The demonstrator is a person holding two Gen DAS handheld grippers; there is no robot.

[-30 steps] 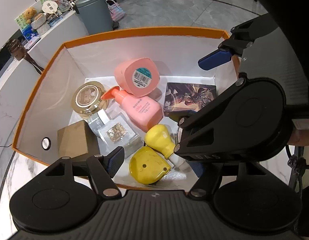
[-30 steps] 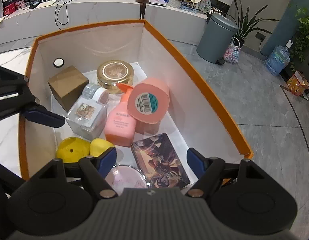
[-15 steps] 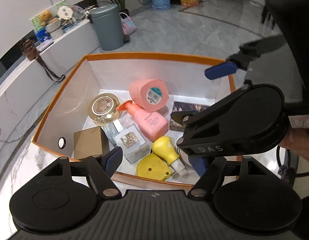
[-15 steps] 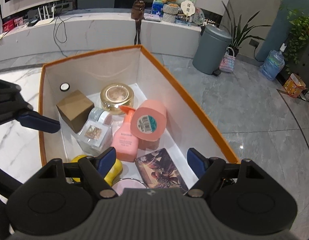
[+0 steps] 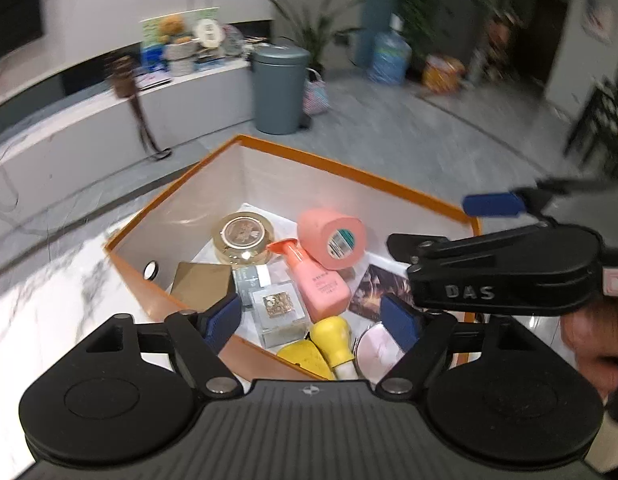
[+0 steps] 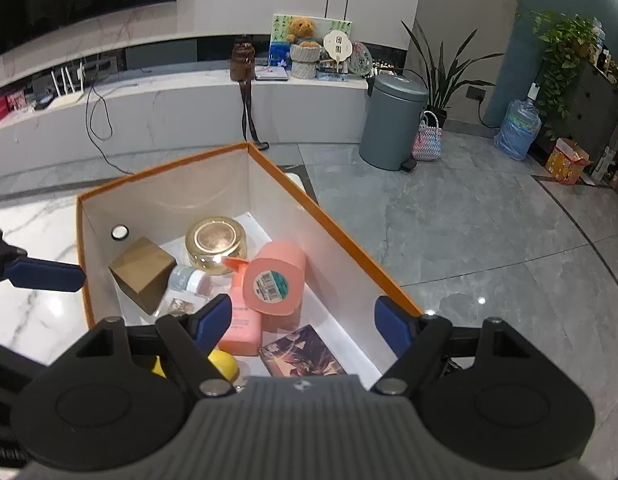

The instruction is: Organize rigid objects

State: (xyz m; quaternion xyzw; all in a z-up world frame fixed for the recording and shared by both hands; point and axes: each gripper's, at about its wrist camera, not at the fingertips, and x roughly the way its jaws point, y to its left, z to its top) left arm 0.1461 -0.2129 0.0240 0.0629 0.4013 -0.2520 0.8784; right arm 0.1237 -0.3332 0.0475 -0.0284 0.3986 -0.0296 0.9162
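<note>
One box (image 6: 341, 236), two pink bottles (image 6: 275, 280), one gold jar (image 6: 215, 242).

Orange-rimmed box (image 5: 349, 172) on marble desk (image 5: 49, 300), viewed over the left claw (image 5: 313, 316).

Left claw jaws opening, nothing between them. Box holds gold-lidded jar (image 5: 243, 238), pink pump bottle (image 5: 319, 280), pink roll (image 5: 331, 238) lying across it, brown carton (image 5: 199, 284), yellow items (image 5: 333, 336). Right claw (image 5: 505, 272) alongside at right, hand (image 5: 593, 340) behind it.

Left wrist view: background motion-blurred. Mirror (image 5: 375, 346) half hidden behind left gripper (image 5: 313, 316) finger. Right wrist view: yellow toy (image 6: 223, 362) mostly hidden behind gripper body; clear cube (image 6: 183, 305) partly covered.
</note>
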